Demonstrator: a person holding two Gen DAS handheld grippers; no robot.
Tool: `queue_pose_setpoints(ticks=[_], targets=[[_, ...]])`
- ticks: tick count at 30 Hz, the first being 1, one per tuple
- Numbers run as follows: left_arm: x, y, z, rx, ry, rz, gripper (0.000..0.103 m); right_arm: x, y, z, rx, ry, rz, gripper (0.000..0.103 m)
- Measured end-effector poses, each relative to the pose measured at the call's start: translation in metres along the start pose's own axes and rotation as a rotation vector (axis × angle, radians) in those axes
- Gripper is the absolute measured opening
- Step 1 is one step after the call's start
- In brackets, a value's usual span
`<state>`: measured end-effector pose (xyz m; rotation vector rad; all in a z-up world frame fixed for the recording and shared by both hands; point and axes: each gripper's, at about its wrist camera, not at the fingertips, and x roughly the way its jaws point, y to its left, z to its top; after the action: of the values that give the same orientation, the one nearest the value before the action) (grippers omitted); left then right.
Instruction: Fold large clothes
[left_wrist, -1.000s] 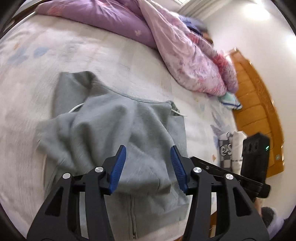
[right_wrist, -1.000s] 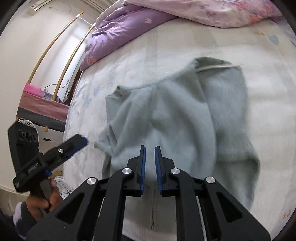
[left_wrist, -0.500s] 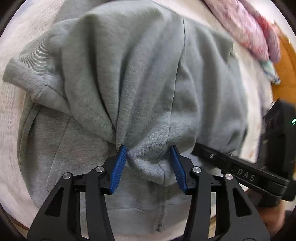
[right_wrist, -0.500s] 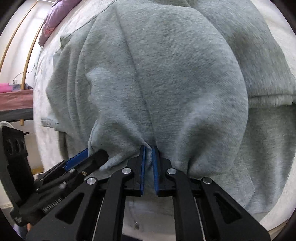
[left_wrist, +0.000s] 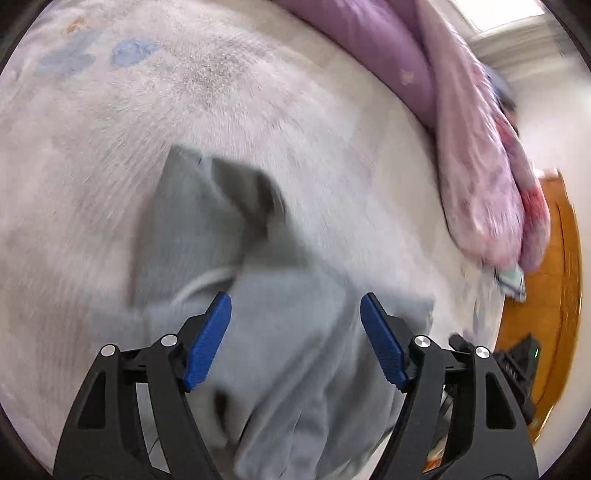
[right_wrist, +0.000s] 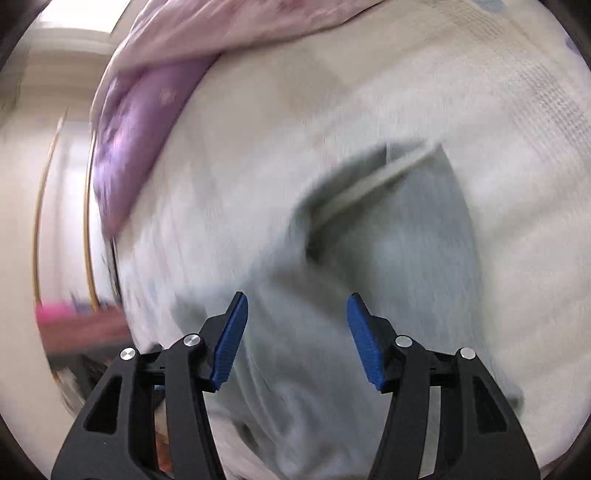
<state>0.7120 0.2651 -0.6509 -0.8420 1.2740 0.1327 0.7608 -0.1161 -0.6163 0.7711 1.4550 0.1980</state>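
A grey hooded sweatshirt (left_wrist: 295, 325) lies crumpled on the pale bedspread (left_wrist: 221, 110), its hood end pointing away from me. It also shows in the right wrist view (right_wrist: 399, 258), blurred by motion. My left gripper (left_wrist: 295, 343) is open and empty, raised above the near part of the sweatshirt. My right gripper (right_wrist: 297, 339) is open and empty, also above the sweatshirt's near part. Both views are blurred, so fine folds are hard to read.
A purple and pink quilt (left_wrist: 461, 110) is heaped along the far side of the bed; it also shows in the right wrist view (right_wrist: 147, 110). A wooden headboard (left_wrist: 554, 295) stands at the right. The other gripper's body (left_wrist: 517, 365) shows low at the right.
Both grippers were low on the sweatshirt, the right one shut on a fold. Now both are open, lifted and tilted up, and the sweatshirt lies released on the bed.
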Motion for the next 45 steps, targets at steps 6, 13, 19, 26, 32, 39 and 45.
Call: queue_pose_setpoints(ticks=[6, 13, 19, 26, 32, 39, 45], targets=[[0.048, -0.005, 0.047, -0.035, 0.091, 0.081, 0.076, 0.025, -0.001, 0.043, 0.127, 0.028, -0.010, 0.056], [0.085, -0.001, 0.063, -0.023, 0.170, 0.190, 0.075, 0.052, -0.011, 0.060, 0.169, 0.085, -0.052, 0.056], [0.076, 0.002, 0.063, 0.005, 0.149, 0.194, 0.012, 0.058, -0.021, 0.061, 0.129, 0.114, -0.064, 0.026], [0.011, -0.002, 0.045, 0.057, 0.051, 0.072, 0.010, 0.012, -0.003, 0.040, -0.009, 0.046, 0.023, 0.005], [-0.073, -0.001, -0.011, 0.102, -0.008, -0.018, 0.010, -0.047, 0.010, -0.007, -0.083, -0.008, 0.085, 0.004], [-0.124, 0.009, -0.108, 0.111, -0.004, -0.040, 0.010, -0.108, -0.006, -0.088, -0.108, -0.001, 0.094, 0.004], [-0.133, 0.062, -0.192, 0.075, 0.071, 0.010, 0.009, -0.123, -0.047, -0.169, -0.042, 0.058, 0.024, 0.004]])
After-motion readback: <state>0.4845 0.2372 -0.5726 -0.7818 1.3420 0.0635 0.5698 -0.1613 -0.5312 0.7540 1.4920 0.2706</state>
